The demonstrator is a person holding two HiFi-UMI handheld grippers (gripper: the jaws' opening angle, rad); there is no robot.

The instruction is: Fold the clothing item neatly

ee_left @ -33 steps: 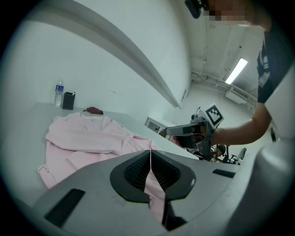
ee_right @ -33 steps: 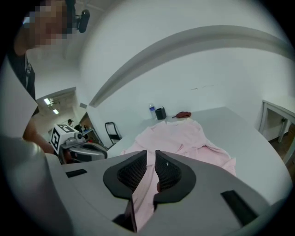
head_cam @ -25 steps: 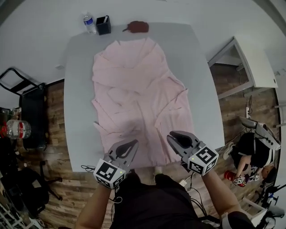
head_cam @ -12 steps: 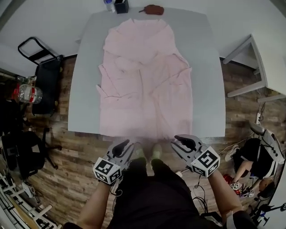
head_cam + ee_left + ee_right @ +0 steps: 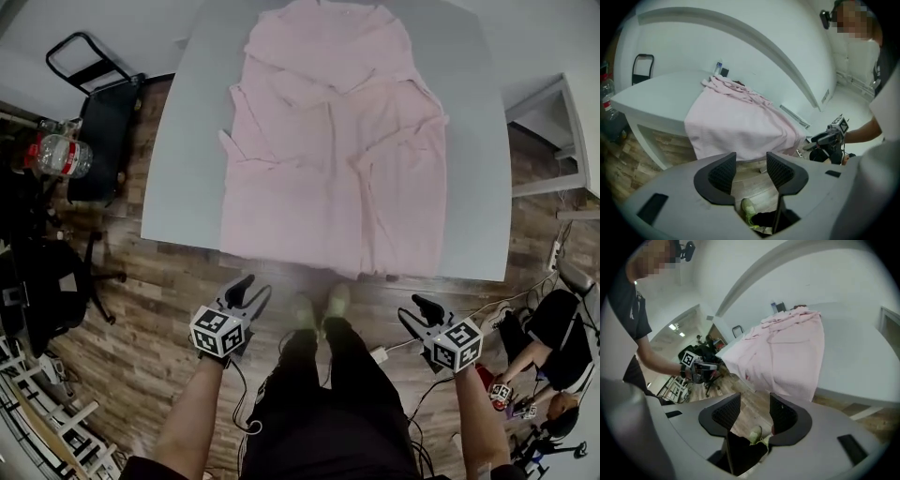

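Both sets of jaws apart, just opened, nothing between: left gripper and right gripper held low. Pink garment spread on surface at 12 o'clock, hem overhanging. Could slide off if tugged unevenly; could crease if pinched through layers.

I'm looking steeply down over the worktop from my head; both tool cameras are sitting low, facing its near edge, sharing the garment.
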